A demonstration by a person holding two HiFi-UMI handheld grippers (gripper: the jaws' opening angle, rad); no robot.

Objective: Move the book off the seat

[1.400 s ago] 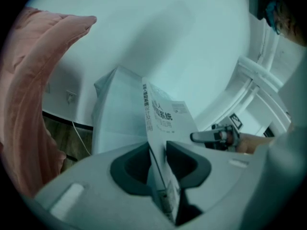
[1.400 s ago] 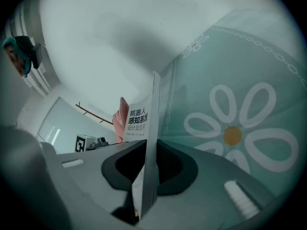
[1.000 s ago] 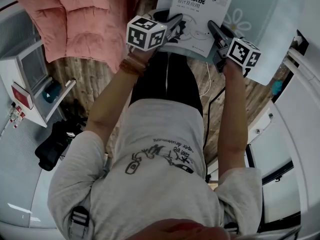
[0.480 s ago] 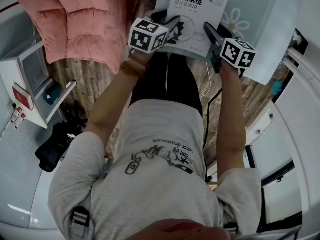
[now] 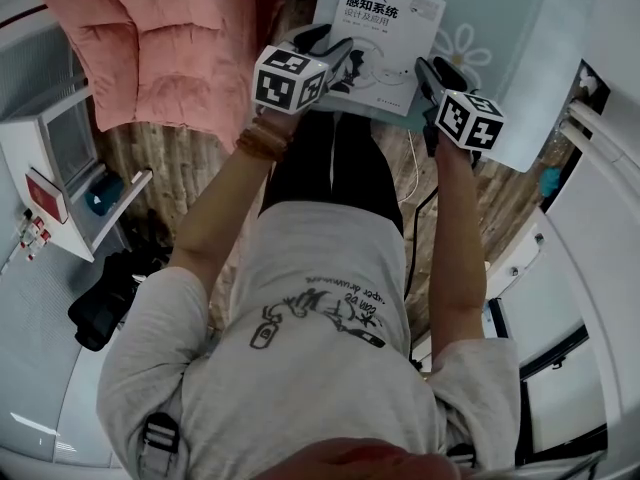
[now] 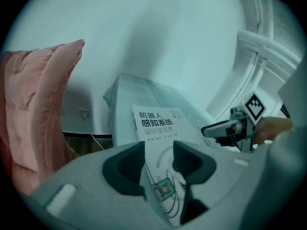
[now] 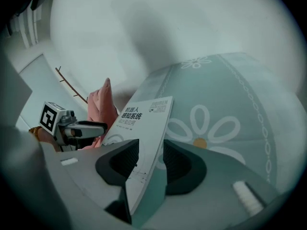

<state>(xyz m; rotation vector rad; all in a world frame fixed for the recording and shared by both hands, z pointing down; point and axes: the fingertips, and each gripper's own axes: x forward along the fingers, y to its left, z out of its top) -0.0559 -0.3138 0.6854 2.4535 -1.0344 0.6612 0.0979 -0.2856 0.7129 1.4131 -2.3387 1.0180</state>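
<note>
The thin white paperback book [image 5: 385, 38] lies on the pale teal daisy-print tabletop [image 5: 520, 58], long axis running away from the person, title end farthest. On the left gripper [image 5: 338, 58] the fingers have just been spreading, and on the right gripper [image 5: 428, 70] just closing slightly, each pair loosely straddling a near corner. Light, floppy and glossy, I'd judge: pinch deep at those corners.

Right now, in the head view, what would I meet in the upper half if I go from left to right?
white cabinet → pink cushion → left gripper → book → right gripper
</note>
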